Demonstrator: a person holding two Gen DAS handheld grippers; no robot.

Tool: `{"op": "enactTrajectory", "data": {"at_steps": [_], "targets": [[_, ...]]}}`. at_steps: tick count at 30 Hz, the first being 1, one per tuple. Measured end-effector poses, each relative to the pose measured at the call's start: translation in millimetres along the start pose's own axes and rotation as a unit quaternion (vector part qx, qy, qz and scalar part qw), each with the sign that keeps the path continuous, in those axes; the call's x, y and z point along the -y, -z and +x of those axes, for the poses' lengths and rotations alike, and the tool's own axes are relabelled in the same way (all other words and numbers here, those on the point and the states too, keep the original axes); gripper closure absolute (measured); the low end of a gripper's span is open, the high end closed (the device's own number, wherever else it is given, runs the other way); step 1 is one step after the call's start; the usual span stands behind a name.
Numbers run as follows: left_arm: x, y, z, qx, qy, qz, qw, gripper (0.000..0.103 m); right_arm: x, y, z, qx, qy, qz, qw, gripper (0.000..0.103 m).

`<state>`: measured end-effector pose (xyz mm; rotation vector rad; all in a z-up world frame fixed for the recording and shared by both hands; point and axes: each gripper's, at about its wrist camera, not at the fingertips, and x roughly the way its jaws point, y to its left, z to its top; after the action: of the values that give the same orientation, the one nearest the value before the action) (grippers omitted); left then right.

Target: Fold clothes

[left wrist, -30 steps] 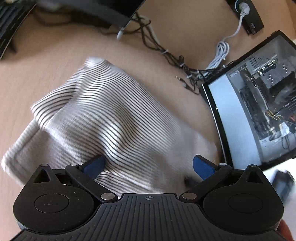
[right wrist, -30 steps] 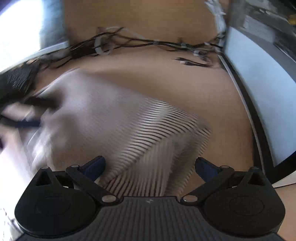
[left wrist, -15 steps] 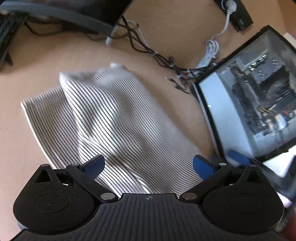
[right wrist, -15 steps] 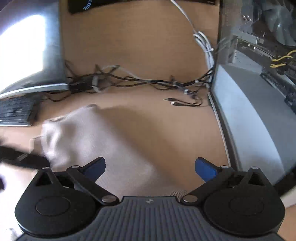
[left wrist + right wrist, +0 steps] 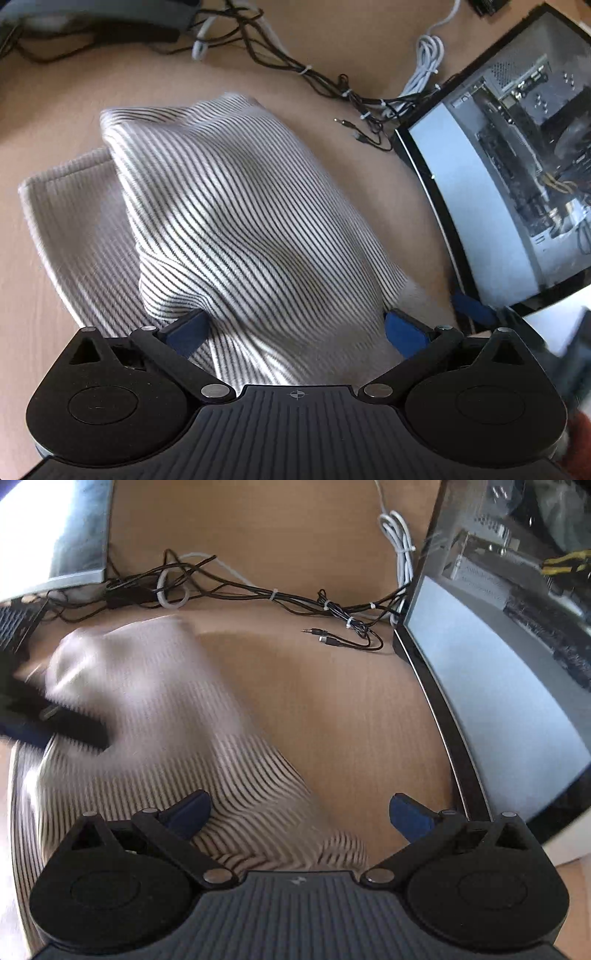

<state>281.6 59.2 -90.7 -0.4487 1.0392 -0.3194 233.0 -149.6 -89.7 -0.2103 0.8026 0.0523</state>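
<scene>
Surroundings: open PC case [image 5: 517, 177] on the right side of the desk [image 5: 369, 221], side panel off, boards and yellow wires visible inside. A tied bundle of black cables [image 5: 295, 598] runs along the far edge, loose jack and USB ends lying just beside the case corner. One coiled white cable [image 5: 424, 62] sits behind that. Monitor base [image 5: 74, 535] far left in the right wrist view, with a keyboard edge [image 5: 11, 627] below it. Nothing lies on top of the garment.

Surface: light wood desk, sunlit patches, some motion blur.

Count: one striped garment [image 5: 229, 221], two grippers.

Garment is white with thin dark stripes, partly folded, one layer lapped over another, bunched at mid-desk left of the case.

Left gripper [image 5: 295, 328]: jaws spread wide, cloth lies between and under the blue fingertips [image 5: 188, 326], not pinched.

Right gripper [image 5: 299, 812]: jaws also wide apart, hovering over the garment's near right edge and bare desk, holding nothing.
</scene>
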Motion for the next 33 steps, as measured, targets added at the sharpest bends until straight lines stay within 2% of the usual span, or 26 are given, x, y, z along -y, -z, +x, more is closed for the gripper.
{"op": "enactTrajectory", "data": {"at_steps": [5,8,13,19,20,22,25,30,33], "targets": [[0.7,-14.6,7.8,0.014,-0.024,0.019,0.9994,0.0,-17.1,1.5,-18.2,-0.01,-0.05,-0.032,0.998,0.0],[-2.6,-13.4,0.5,0.016,-0.028,0.008,0.9994,0.0,-8.9,-3.8,-23.3,-0.015,-0.08,-0.015,0.997,0.0],[5.4,7.8,-26.5,0.028,-0.05,0.039,0.9976,0.0,11.6,-11.8,-33.6,0.006,-0.091,0.018,0.996,0.0],[17.1,45.2,-39.1,0.023,-0.11,0.096,0.9889,0.0,-3.9,9.8,-21.4,-0.011,-0.091,-0.073,0.993,0.0],[17.9,50.6,-39.2,0.02,-0.122,0.103,0.9869,0.0,-6.5,14.3,-22.6,-0.001,-0.088,-0.079,0.993,0.0],[16.5,59.4,-38.8,0.016,-0.142,0.106,0.984,0.0,-9.9,19.0,-22.7,0.01,-0.085,-0.086,0.993,0.0],[14.9,67.1,-41.4,0.021,-0.15,0.094,0.984,0.0,-9.2,17.5,-19.6,0.008,-0.094,-0.088,0.992,0.0],[19.9,75.9,-47.0,0.035,-0.172,0.095,0.9798,0.0,-1.0,11.4,-22.7,0.01,-0.117,-0.107,0.987,0.0],[20.9,81.6,-51.6,0.041,-0.182,0.089,0.9784,0.0,9.5,6.4,-32.3,0.01,-0.144,-0.092,0.985,0.0]]}}
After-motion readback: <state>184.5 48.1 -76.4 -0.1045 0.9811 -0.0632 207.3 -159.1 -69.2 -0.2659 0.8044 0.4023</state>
